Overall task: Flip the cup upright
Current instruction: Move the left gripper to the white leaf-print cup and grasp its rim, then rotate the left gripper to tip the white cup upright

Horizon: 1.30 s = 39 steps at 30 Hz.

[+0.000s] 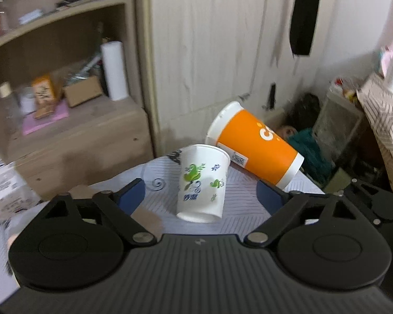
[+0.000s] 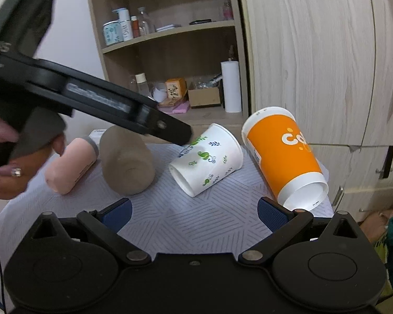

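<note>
Nearest the lens, the right tongs stand spread wide and pinch nothing, low over the patterned counter. Ahead of them the white floral cup lies tilted, mouth toward the camera, just beside the orange cup. The left tongs are likewise spread, flanking the white cup's base without pinching it. A pink roll and grey roll lie left.

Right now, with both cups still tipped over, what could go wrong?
The white cup lies close beside the orange cup; grabbing one may knock or roll the other. The orange cup's base sits near the table edge, so a nudge could send it off. Both tongs, left and right, are open.
</note>
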Each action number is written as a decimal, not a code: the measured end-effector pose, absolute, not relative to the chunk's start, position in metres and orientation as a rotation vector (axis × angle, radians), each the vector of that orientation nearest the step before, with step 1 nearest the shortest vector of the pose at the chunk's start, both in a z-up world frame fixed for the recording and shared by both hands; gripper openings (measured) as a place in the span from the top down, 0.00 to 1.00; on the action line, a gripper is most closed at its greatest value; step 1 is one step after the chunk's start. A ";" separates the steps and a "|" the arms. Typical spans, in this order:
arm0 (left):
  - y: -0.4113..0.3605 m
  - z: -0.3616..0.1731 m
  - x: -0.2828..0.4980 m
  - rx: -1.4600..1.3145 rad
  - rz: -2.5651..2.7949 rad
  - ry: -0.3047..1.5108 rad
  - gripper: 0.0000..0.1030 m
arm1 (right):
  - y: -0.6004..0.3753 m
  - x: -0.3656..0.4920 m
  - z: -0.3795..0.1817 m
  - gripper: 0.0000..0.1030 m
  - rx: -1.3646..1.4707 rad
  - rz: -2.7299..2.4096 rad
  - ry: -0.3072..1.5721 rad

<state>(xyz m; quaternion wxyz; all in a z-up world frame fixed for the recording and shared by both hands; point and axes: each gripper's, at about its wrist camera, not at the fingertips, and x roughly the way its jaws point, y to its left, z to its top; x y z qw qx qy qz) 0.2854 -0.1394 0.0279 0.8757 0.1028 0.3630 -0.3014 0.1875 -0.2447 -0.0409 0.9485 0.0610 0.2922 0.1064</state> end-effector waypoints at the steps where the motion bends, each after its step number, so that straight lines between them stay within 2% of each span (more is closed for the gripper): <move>1: -0.142 0.024 0.289 0.221 -0.641 0.769 0.17 | -0.245 0.189 -0.042 0.00 0.131 0.214 0.599; 13: -0.168 -0.014 0.327 0.248 -0.695 0.888 0.21 | -0.240 0.184 -0.039 0.00 0.086 0.180 0.585; 16: -0.169 -0.019 0.331 0.249 -0.652 0.915 0.37 | -0.240 0.186 -0.039 0.00 0.088 0.172 0.602; 19: -0.168 -0.023 0.334 0.224 -0.660 0.934 0.44 | -0.242 0.187 -0.040 0.00 0.106 0.164 0.612; 29: -0.163 -0.016 0.324 0.181 -0.658 0.951 0.47 | -0.243 0.186 -0.043 0.00 0.149 0.189 0.629; 34: -0.152 -0.007 0.302 0.113 -0.675 1.024 0.47 | -0.255 0.172 -0.055 0.00 0.288 0.252 0.683; 39: -0.143 0.001 0.273 0.110 -0.680 1.024 0.47 | -0.255 0.164 -0.060 0.00 0.364 0.305 0.702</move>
